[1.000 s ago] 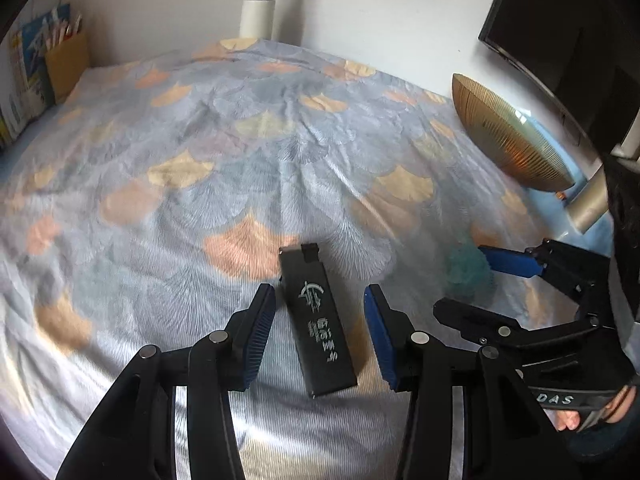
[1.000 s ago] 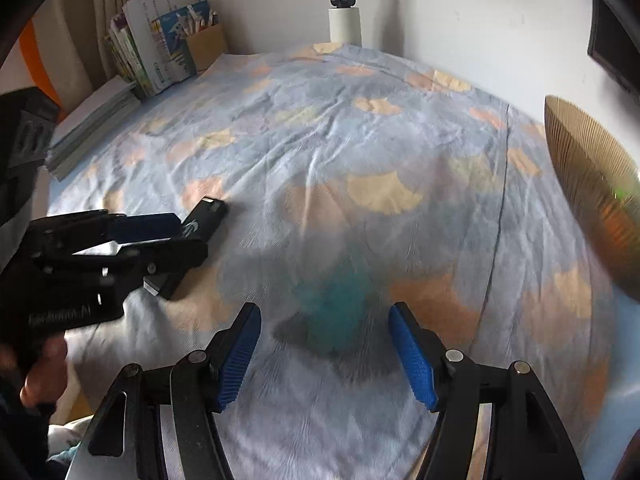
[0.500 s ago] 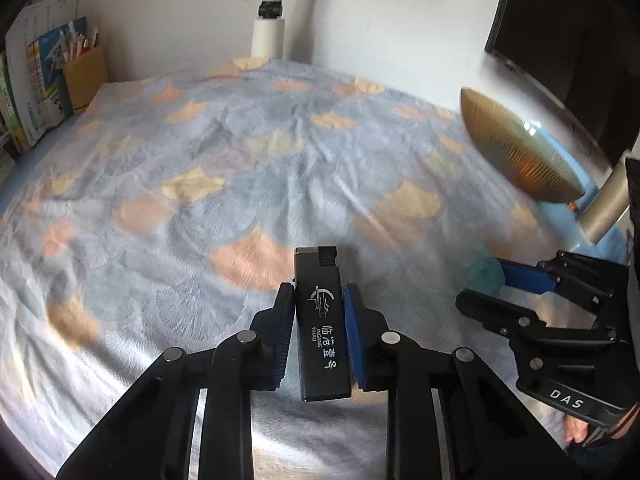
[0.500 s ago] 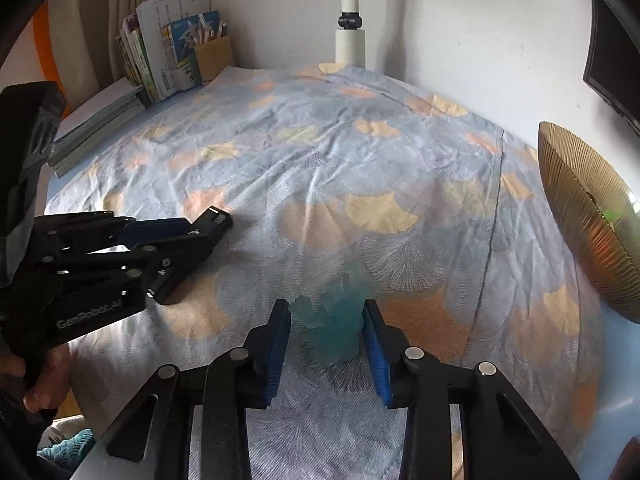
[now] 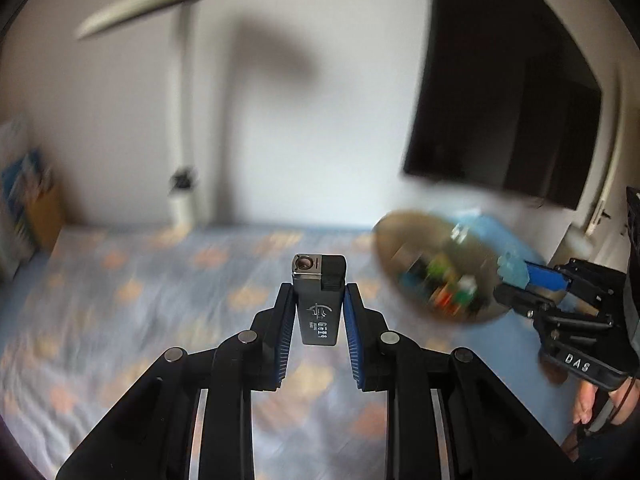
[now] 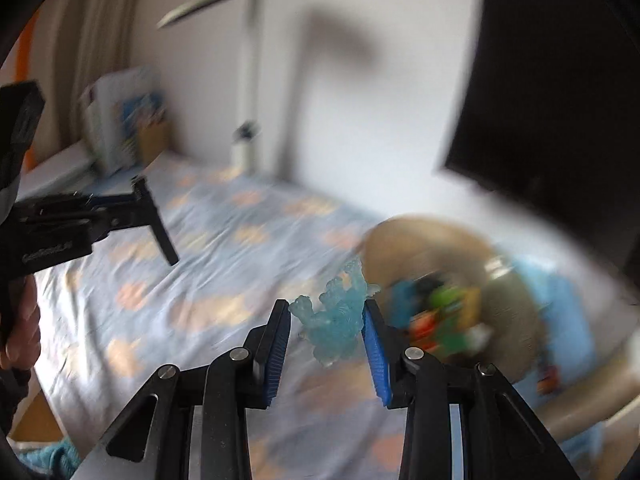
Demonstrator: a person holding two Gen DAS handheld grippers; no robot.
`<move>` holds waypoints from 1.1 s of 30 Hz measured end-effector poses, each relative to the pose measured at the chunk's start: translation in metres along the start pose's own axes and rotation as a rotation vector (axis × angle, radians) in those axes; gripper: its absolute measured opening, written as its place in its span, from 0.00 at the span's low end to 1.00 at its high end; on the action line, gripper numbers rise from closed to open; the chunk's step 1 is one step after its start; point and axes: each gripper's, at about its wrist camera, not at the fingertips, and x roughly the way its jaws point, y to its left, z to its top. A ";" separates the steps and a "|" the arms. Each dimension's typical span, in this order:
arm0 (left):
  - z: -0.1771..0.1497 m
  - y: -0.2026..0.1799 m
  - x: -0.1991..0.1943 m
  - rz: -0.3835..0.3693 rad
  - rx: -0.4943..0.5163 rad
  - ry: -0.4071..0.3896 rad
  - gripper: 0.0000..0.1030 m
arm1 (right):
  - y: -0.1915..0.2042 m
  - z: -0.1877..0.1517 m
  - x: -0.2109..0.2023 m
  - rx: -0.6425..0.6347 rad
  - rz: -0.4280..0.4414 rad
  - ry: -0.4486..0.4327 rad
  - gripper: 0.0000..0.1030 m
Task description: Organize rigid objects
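My left gripper (image 5: 318, 296) is shut on a black lighter (image 5: 319, 300) and holds it in the air above the bed. The lighter's metal nozzle end points away from me. My right gripper (image 6: 326, 312) is shut on a translucent blue toy figure (image 6: 336, 316), also lifted off the cloth. In the left wrist view the right gripper (image 5: 516, 280) shows at the far right with the blue figure (image 5: 512, 268) in it. In the right wrist view the left gripper (image 6: 138, 204) shows at the left with the lighter (image 6: 158, 224) hanging down. A golden bowl (image 5: 404, 236) with colourful small items stands ahead on the right.
The bed's blue cloth with orange leaf shapes (image 5: 140, 292) spreads below. A white lamp post (image 5: 182, 200) stands at the back wall. A dark screen (image 5: 500, 100) hangs at the right. Books and a pencil holder (image 6: 132, 128) sit at the back left. A person's hand (image 6: 20, 328) grips the left tool.
Both grippers closed on their objects, the left on the lighter and the right on the blue figure, then lifted them off the bed and tilted up toward the bowl.
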 end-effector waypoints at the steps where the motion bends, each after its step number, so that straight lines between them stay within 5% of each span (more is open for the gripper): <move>1: 0.013 -0.012 0.005 -0.014 0.018 -0.017 0.21 | -0.016 0.009 -0.008 0.016 -0.032 -0.024 0.34; 9: 0.063 -0.077 0.075 -0.104 0.056 -0.004 0.21 | -0.076 0.053 -0.037 -0.041 -0.232 -0.093 0.34; 17: 0.023 -0.111 0.153 -0.108 0.114 0.173 0.21 | -0.153 0.011 0.049 0.258 -0.173 0.169 0.34; 20: 0.010 -0.116 0.167 -0.115 0.124 0.211 0.21 | -0.164 -0.001 0.059 0.318 -0.109 0.190 0.34; 23: 0.007 -0.117 0.175 -0.120 0.116 0.230 0.21 | -0.166 -0.002 0.062 0.312 -0.140 0.208 0.34; 25: 0.009 -0.117 0.172 -0.144 0.115 0.225 0.35 | -0.168 -0.005 0.065 0.304 -0.146 0.224 0.34; 29: 0.021 -0.108 0.137 -0.134 0.137 0.158 0.47 | -0.172 -0.009 0.063 0.303 -0.171 0.251 0.36; 31: 0.029 -0.095 0.111 -0.128 0.111 0.113 0.72 | -0.172 -0.003 0.050 0.342 -0.158 0.229 0.45; 33: 0.034 -0.077 0.079 -0.105 0.084 0.040 0.72 | -0.163 0.007 0.029 0.340 -0.156 0.175 0.53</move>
